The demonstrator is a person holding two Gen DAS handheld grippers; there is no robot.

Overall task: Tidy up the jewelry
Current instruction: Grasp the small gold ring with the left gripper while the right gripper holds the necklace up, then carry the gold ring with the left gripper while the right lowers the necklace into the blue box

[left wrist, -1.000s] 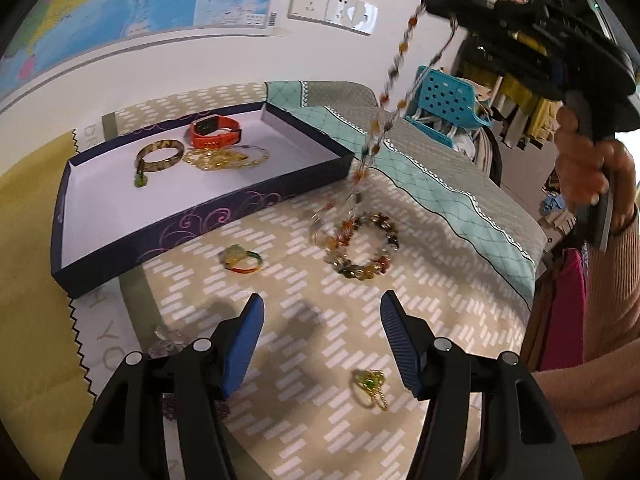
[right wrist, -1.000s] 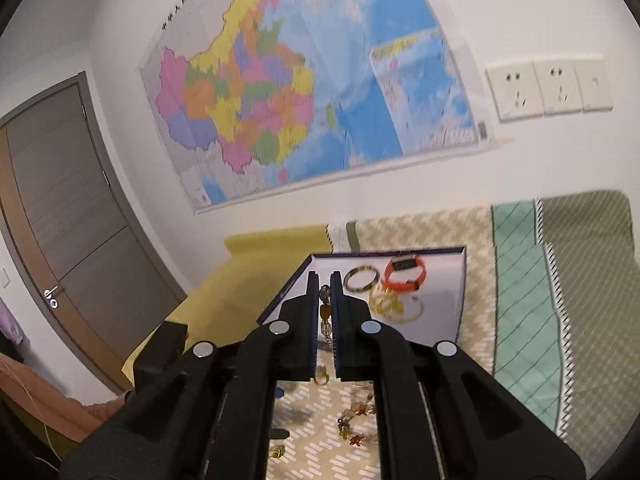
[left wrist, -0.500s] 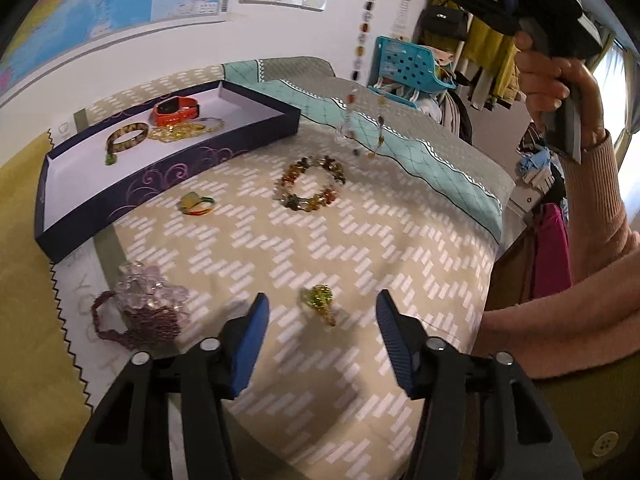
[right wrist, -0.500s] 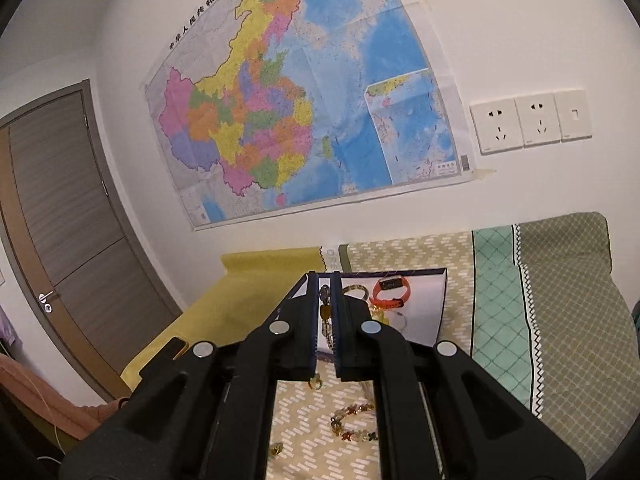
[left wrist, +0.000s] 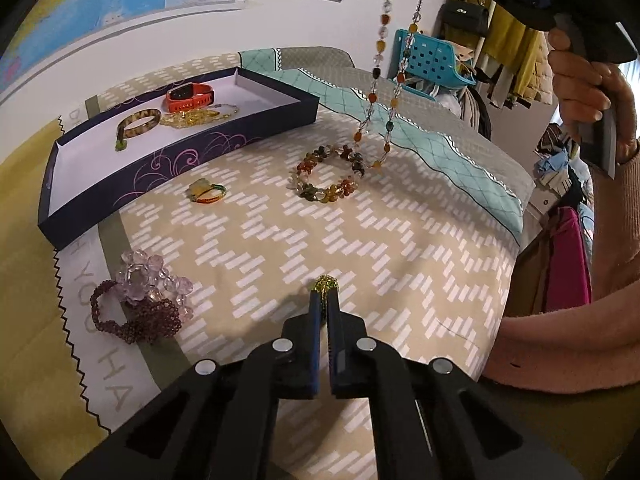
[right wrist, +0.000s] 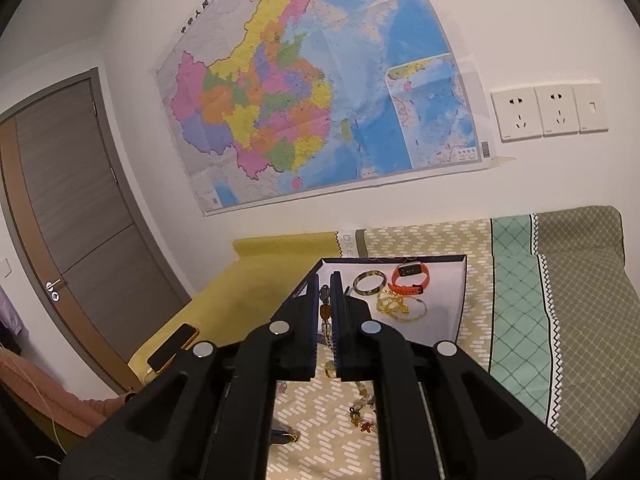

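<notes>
A dark blue box (left wrist: 208, 148) with a white inside holds an orange watch (left wrist: 190, 96), a brown bangle (left wrist: 138, 122) and a yellow chain (left wrist: 200, 116). My left gripper (left wrist: 325, 294) is shut on a small gold and green ring (left wrist: 325, 282) on the patterned cloth. My right gripper (right wrist: 325, 292) is shut on a long beaded necklace (left wrist: 380, 64) and holds it high; it hangs down to just above a multicoloured bead bracelet (left wrist: 328, 174). The box also shows in the right wrist view (right wrist: 460, 280).
A small green and yellow ring (left wrist: 206, 194) lies near the box. A clear crystal bracelet (left wrist: 148, 282) and a dark red bead bracelet (left wrist: 132, 318) lie at the left. A blue basket (left wrist: 430, 54) and clothes stand beyond the right edge. A phone (right wrist: 174, 346) lies on the yellow cloth.
My left gripper has moved forward and shut on the gold and green ring. My right gripper holds the necklace high and has drifted slightly.
</notes>
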